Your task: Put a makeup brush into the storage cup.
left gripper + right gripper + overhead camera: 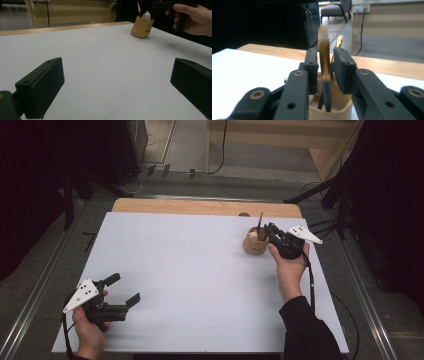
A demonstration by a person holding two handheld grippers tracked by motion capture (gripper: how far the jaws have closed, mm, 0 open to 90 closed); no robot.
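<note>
Where the high view looks down on the white bench, a tan holder stands near the far right corner with a brown brush rising from it. Just beside it, the right hand-held gripper reaches in over the holder's mouth from the right. Well apart, at the near left, the left hand-held gripper hovers with its jaws spread wide and nothing between them.

Along the left gripper view, both black jaws stand far apart over bare bench; the holder sits far off, a small white figure and the brush poking out of it.

Seen from the right gripper view, the jaws stand a little apart on either side of the blurred brush, whose handle stands upright in the holder. A narrow gap shows on each side of the handle, so the pads do not press it.
</note>
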